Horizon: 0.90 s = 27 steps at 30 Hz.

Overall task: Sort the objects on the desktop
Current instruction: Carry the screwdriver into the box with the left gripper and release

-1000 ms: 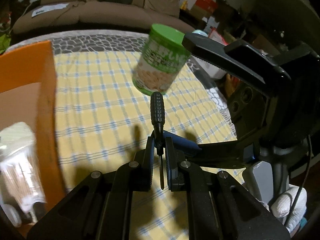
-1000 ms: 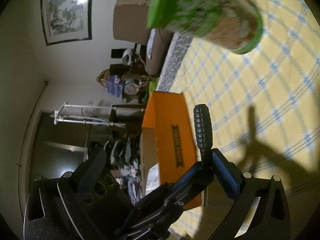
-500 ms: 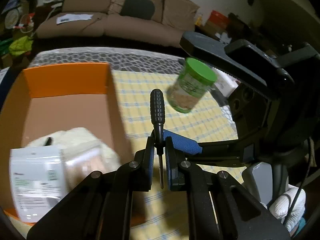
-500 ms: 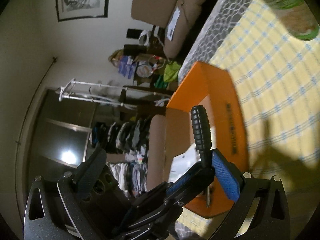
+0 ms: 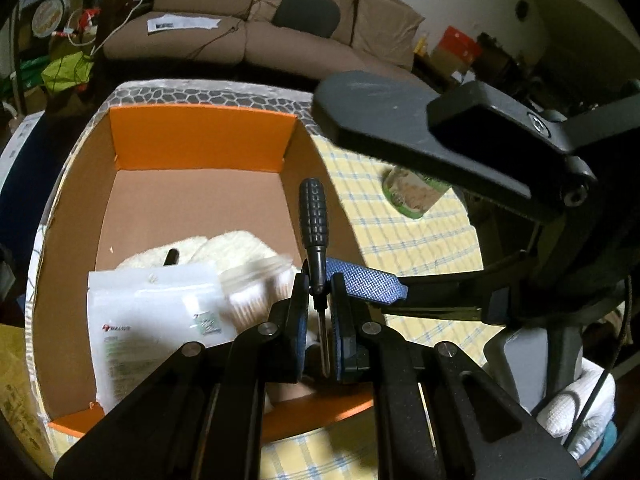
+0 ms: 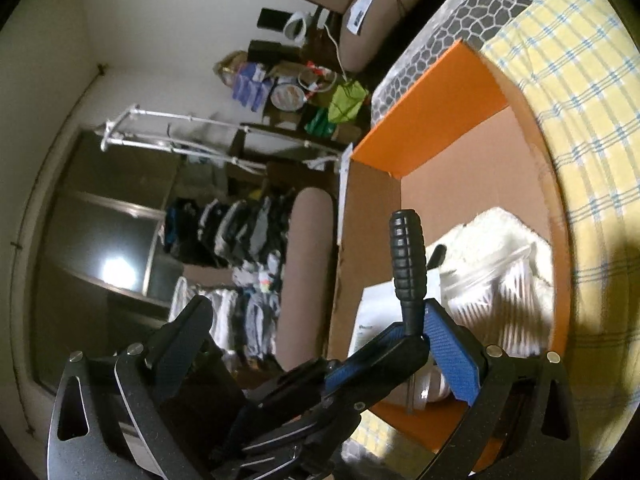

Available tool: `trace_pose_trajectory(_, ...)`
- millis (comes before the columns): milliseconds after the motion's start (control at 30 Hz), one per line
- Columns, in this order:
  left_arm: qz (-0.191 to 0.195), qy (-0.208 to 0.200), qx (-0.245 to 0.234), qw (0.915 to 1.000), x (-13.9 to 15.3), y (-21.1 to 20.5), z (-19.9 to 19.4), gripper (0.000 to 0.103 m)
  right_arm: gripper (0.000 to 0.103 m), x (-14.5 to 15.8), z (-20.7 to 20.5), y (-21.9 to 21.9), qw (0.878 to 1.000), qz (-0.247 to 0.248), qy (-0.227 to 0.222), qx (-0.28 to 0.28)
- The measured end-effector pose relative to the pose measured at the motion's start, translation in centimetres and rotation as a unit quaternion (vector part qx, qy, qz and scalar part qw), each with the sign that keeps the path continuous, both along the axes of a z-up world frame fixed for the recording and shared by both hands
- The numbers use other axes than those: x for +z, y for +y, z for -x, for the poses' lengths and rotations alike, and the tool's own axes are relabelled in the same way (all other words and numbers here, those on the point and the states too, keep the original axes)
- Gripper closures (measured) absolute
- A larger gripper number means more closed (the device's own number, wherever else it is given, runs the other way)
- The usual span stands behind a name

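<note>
My left gripper (image 5: 319, 288) is shut on a black-handled screwdriver (image 5: 314, 220), handle pointing up, held above the near right corner of an open orange cardboard box (image 5: 200, 136). In the box lie a white packet (image 5: 152, 316), a tub of cotton swabs (image 5: 256, 292) and a white cloth (image 5: 224, 246). My right gripper (image 6: 320, 344) is open and wide; its fingers straddle the left gripper and the screwdriver (image 6: 408, 256). A green-lidded jar (image 5: 412, 194) lies tilted on the checked tablecloth, partly hidden by a right finger (image 5: 400, 120).
The box (image 6: 436, 112) sits at the table's left edge on a yellow checked cloth (image 5: 400, 248). A brown sofa (image 5: 248, 28) stands beyond the table. Clutter and a clothes rack (image 6: 224, 248) lie past the left edge.
Both grippers have swung left from above the cloth near the jar to above the orange box, carrying the screwdriver. The box contents have come into view.
</note>
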<state>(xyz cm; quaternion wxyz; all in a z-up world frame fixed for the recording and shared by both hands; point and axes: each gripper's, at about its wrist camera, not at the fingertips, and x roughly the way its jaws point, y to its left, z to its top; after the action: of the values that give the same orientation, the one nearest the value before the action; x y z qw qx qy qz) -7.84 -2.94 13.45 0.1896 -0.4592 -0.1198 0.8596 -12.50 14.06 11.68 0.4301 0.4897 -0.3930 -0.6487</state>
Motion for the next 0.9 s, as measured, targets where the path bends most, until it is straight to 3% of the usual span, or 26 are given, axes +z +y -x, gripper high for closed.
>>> trace_pose_trajectory(333,-0.033,0.001,0.000,0.9995,-2.0,-1.0,-0.9,0.093,0.000,-0.8,-0.6,-1.4,0.998,-0.057,0.014,0.017)
trace_pose_trajectory(600,-0.009,-0.031,0.013,0.9994,-3.5,-1.7,-0.8,0.093,0.000,-0.7,-1.0,-2.9,0.993,-0.109,0.033,0.034)
trace_pose_trajectory(733,-0.016,-0.060,0.023,0.9978,-5.2,-2.4,-1.0,0.093,0.000,0.0,-1.2,-2.7,0.991,-0.122,0.050,0.033)
trace_pose_trajectory(900,-0.019,-0.052,0.026,0.9982,-4.2,-2.6,-1.2,0.093,0.000,1.3,-1.2,-1.7,0.987,-0.142,0.074,0.018)
